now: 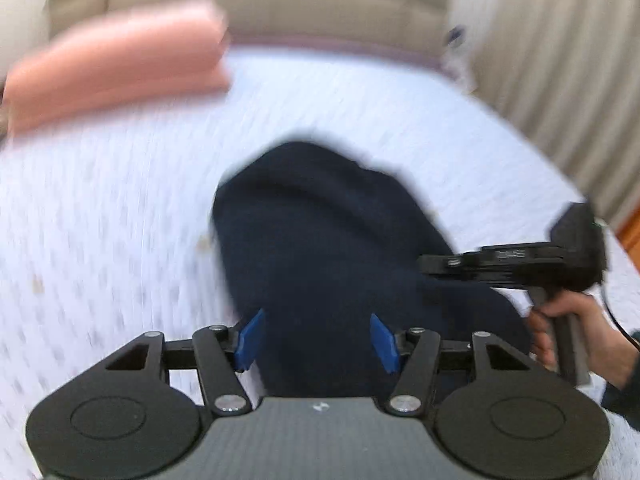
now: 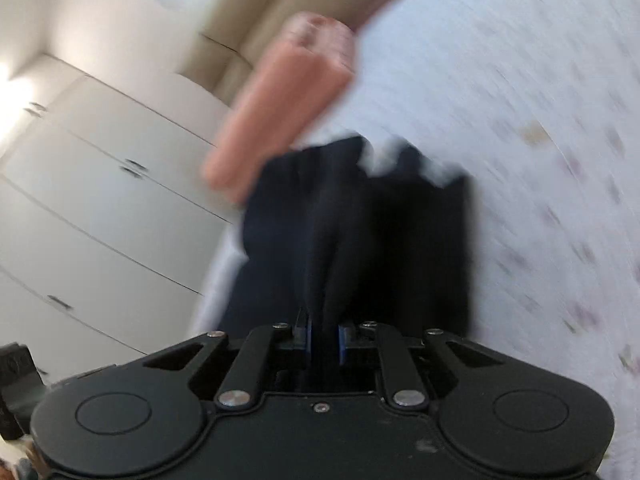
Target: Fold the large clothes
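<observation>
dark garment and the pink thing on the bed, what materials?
Dark garment: soft matte navy cloth, likely knit or cotton; it drapes in folds from the right gripper. Pink bundle: folded matte fabric, perhaps towel or blanket. Blur hides the weave.

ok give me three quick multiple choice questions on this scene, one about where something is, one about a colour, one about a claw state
1. Where does the pink folded item lie?
A. on the bed near the headboard
B. on the floor
C. in the wardrobe

2. What colour is the garment being handled?
A. white
B. dark navy
C. red

3. How does the right claw stand?
A. wide open over the bedspread
B. shut on the garment
C. shut on the pink item

Answers:
1 A, it rests on the bedspread by the beige headboard.
2 B, the cloth looks very dark blue in both views.
3 B, its blue pads pinch a dark fold, while the left claw stands open.
</observation>
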`<state>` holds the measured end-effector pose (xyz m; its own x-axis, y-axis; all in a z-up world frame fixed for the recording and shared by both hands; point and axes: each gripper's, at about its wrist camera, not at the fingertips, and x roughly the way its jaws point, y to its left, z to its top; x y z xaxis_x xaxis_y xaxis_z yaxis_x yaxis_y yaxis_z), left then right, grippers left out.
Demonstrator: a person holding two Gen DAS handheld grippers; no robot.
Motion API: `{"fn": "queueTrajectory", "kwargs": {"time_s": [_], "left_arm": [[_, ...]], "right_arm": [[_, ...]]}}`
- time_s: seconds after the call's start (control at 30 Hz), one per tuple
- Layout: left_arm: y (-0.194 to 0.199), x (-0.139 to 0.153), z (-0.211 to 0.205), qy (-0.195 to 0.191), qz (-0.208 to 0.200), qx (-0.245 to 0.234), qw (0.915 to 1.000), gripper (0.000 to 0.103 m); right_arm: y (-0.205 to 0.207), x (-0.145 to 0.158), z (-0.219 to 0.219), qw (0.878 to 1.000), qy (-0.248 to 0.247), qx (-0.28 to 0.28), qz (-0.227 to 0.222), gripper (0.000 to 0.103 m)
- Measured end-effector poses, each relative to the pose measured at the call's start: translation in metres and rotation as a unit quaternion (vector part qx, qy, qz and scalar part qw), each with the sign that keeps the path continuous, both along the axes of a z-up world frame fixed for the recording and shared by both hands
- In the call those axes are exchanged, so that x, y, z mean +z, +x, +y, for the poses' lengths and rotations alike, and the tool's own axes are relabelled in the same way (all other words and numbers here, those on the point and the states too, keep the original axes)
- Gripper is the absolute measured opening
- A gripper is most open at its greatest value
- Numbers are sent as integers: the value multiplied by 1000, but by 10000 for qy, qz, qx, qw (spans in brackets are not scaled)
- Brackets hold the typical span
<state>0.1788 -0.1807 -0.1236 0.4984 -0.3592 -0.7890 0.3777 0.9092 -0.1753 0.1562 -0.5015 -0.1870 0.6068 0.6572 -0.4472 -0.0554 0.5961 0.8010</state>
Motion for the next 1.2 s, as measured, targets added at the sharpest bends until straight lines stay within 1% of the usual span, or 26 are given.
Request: {"fn": "queueTrajectory", "kwargs": {"time_s": [0.03,0.1,0.13,0.17,0.2,0.27,0.3,0.33,0.37,0.43,0.47,0.5,0.6,0.67,0.73,0.8,0.83,0.9,1.0,1.03,1.1,1.13,1.17,1.2], "left_arm": [[7,-16,4,-139,244,55,9996,64],[15,-32,20,-523,498,243,9971,69],[15,-36,24,-654,585,356,9955,70],[16,-37,28,-747,660,419,9941,70],[17,-38,31,-746,685,451,9938,70],[18,-37,26,-609,617,383,9955,70],[17,-39,25,-543,583,345,9962,70],[18,-41,22,-539,589,337,9962,70],[16,-44,21,-592,623,348,9957,70],[17,-45,21,-644,668,376,9950,70],[13,-43,19,-624,642,373,9953,70],[11,-42,18,-606,616,372,9956,70],[6,-39,17,-584,575,354,9960,70],[4,-35,16,-529,526,371,9965,67],[-1,-26,17,-448,360,349,9977,64],[-7,-24,16,-268,210,283,9990,64],[-8,-24,17,-259,214,271,9991,64],[-8,-26,20,-371,320,284,9984,64],[-7,-27,24,-497,416,333,9973,64],[-9,-26,24,-480,387,310,9976,64],[-12,-25,22,-411,335,249,9983,64],[-14,-24,21,-399,350,206,9984,64],[-16,-21,20,-393,370,170,9984,64],[-18,-18,20,-381,368,133,9985,64]], "right_arm": [[-1,-11,-2,9999,64,-68,53,13],[-3,-21,-9,9994,249,-167,164,13],[-4,-20,-10,9991,290,-204,248,16],[-4,-17,-9,9989,266,-178,333,21],[-4,-14,-6,9989,215,-79,400,26],[-1,-4,1,9980,189,274,532,41],[2,-1,2,9972,178,404,606,47],[2,3,2,9962,179,509,689,65],[2,6,3,9950,237,633,732,77],[-7,8,10,9929,270,697,922,78],[-9,13,22,9926,229,707,959,80],[-14,16,26,9936,126,717,869,80],[-19,24,43,9931,-544,887,546,80],[-22,27,50,9920,-756,900,464,80],[-16,31,59,9906,-811,1000,456,80],[-12,34,64,9895,-820,1093,469,80],[-13,35,62,9898,-761,1092,513,80],[-12,30,57,9907,-609,1050,618,80],[-13,31,60,9912,-555,1021,630,79],[-14,31,61,9915,-569,999,604,75],[-19,37,61,9918,-610,982,545,57],[-21,39,60,9927,-590,943,471,37],[-23,43,59,9945,-465,866,373,32],[-35,51,51,9959,-350,790,250,30]]}}
